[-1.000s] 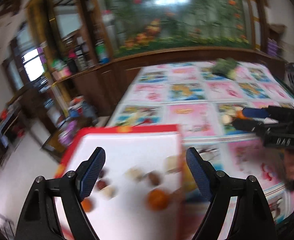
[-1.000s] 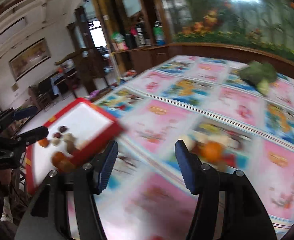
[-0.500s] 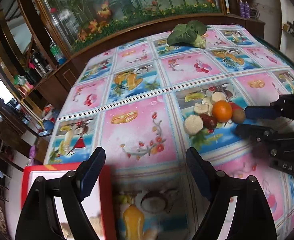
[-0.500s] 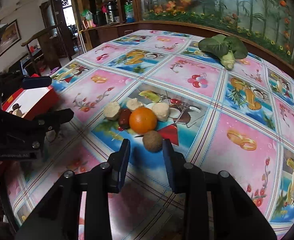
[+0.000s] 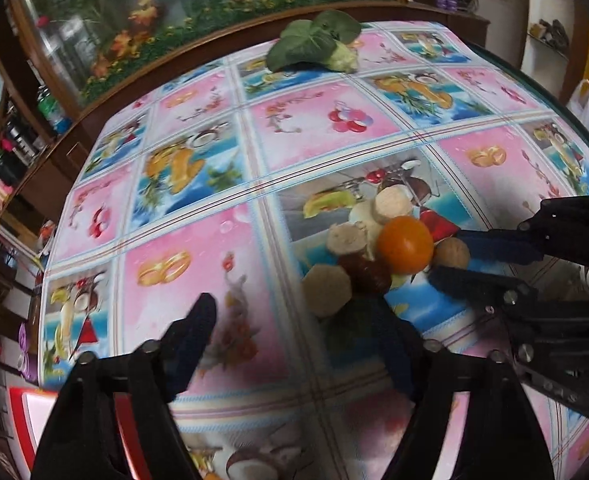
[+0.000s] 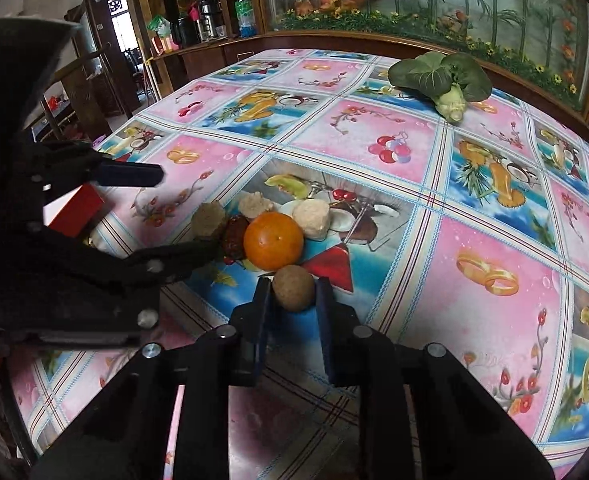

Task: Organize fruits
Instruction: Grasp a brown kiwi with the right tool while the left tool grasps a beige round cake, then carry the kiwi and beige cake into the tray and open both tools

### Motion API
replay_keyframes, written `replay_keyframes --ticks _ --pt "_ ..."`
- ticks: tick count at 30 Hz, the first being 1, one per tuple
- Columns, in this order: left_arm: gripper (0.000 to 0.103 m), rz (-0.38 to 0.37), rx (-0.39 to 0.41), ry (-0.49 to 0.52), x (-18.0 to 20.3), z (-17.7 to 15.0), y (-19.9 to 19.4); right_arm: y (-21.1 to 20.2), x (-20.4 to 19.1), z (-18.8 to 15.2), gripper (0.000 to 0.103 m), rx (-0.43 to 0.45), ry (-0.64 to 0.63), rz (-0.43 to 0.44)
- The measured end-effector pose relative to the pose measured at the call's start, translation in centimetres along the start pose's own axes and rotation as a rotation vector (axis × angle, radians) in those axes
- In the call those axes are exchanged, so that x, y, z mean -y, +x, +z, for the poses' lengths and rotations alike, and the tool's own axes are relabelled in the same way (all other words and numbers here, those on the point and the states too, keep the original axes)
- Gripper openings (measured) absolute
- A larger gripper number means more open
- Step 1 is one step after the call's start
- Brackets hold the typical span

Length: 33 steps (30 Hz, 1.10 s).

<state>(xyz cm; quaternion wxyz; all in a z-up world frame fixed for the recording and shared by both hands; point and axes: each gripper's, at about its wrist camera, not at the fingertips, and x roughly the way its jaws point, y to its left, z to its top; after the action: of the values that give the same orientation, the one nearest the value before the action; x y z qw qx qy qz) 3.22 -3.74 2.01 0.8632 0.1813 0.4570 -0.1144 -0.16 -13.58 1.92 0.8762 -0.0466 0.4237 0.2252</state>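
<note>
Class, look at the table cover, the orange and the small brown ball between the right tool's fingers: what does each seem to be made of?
Table cover: probably plastic or oilcloth, a glossy printed sheet with faint sheen.
Orange: real fruit or a plastic copy; smooth, shiny skin with a highlight, so unclear.
Brown ball: matte, slightly rough surface, perhaps a fruit rind or nut; the right tool brackets it.

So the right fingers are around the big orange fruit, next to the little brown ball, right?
Not quite. In the right wrist view the right gripper has its fingers either side of the little brown ball; the orange fruit sits just beyond it, ungripped.
</note>
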Motion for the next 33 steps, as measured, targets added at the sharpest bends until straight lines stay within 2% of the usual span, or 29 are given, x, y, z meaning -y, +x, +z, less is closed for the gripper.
replay_keyframes --ticks 3,7,10,12,13,19,26,28,31,33 --pt "0.059 -0.021 -0.007 0.014 0.1 0.4 0.6 -0.6 0.1 0.1 0.024 0.016 -0.002 -0.011" --pt "0.052 -0.062 -0.008 0.004 -0.1 0.7 0.9 -1.2 0.3 0.3 0.024 0.034 0.005 0.001" --pt "0.04 -0.092 -0.008 -0.002 0.1 0.8 0.9 -1.4 0.5 0.5 0.024 0.038 0.016 -0.001" --pt "0.027 -0.099 -0.006 0.007 0.6 0.8 0.9 -1.5 0.7 0.5 0.024 0.039 0.024 -0.007" --pt "0.026 -0.098 -0.006 0.005 0.8 0.8 0.8 -1.6 0.8 0.6 0.024 0.039 0.028 -0.008" --pt "0.026 -0.075 0.015 -0.072 0.6 0.0 -0.8 -2.1 1.7 0.6 0.024 0.058 0.073 -0.011" --pt "0.026 -0.023 0.165 -0.136 -0.3 -4.0 -8.2 -2.8 2.2 0.6 0.024 0.112 0.141 0.009" --pt "0.026 0.009 0.203 -0.153 -0.6 -5.2 -10.2 -3.4 1.9 0.7 0.024 0.149 0.165 0.028" --pt "0.026 0.065 0.274 -0.191 -1.4 -7.2 -13.2 -4.6 0.3 1.0 0.024 0.216 0.193 0.108" --pt "0.026 0.122 0.315 -0.213 -2.0 -8.3 -14.7 -5.6 -2.4 1.0 0.024 0.271 0.144 0.146"
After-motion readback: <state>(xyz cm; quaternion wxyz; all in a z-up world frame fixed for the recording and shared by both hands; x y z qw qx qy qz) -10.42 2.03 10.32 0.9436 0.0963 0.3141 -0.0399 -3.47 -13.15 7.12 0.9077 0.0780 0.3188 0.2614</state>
